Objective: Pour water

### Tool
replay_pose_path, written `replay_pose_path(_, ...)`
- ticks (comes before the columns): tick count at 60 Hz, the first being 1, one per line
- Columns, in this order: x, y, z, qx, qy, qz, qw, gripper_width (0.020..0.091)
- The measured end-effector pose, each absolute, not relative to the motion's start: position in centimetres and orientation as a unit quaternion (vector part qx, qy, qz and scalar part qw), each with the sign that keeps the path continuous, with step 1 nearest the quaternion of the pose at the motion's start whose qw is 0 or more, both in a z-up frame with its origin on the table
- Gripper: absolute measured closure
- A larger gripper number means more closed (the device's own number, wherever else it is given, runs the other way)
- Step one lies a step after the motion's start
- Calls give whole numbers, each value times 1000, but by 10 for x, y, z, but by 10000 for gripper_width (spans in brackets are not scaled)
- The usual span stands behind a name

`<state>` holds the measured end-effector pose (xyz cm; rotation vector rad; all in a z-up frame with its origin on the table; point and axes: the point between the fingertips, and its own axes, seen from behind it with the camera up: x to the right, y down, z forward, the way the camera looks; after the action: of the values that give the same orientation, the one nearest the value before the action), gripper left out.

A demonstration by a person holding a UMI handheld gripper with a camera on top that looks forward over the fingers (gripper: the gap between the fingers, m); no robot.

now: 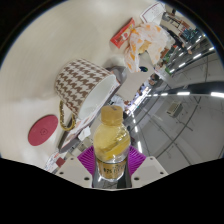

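The bottle (112,140) stands between the 2 fingers of the gripper (111,163), and both purple pads (93,158) press against its lower sides, so the gripper is clamped on it. It is a clear plastic bottle of yellowish liquid with a yellow cap, held upright. Just beyond it sits a houndstooth bag (83,85) beside a steel bowl (185,125) on the white table (40,60).

My fingers (111,163) press both purple pads (92,158) on a yellow-filled plastic bottle (112,140), its cap toward twelve o'clock. A houndstooth handbag (82,83) sits at eleven, a red disc (43,129) at nine.
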<state>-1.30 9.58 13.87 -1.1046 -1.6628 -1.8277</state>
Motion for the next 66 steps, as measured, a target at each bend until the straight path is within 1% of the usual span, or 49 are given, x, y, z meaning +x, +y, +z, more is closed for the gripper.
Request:
replay_pose_path(6,-9,91,136,-429,-590,-644,229,727)
replay_pose_path(11,-10,91,144,-463,-570,-625,265,726)
replay_pose_path(19,-1,83,172,-567,-483,-560,362,731)
replay_pose_path(26,8,71,187,-681,-367,-436,460,727)
replay_pose_path(30,8,65,189,-728,-304,-349,506,727)
replay_pose_path(35,7,58,178,-774,-227,-246,537,727)
replay_pose_path(39,6,53,161,-806,-166,-160,545,726)
replay_pose_path(45,6,51,134,-826,-110,-77,547,721)
replay_pose_path(58,9,52,72,-846,-51,4,531,721)
replay_pose_path(62,12,54,57,-850,-39,17,525,718)
replay_pose_path(63,13,53,55,-849,-37,19,527,707)
replay_pose_path(64,13,56,59,-842,-35,23,537,709)
replay_pose_path(66,15,55,57,-842,-33,25,538,707)
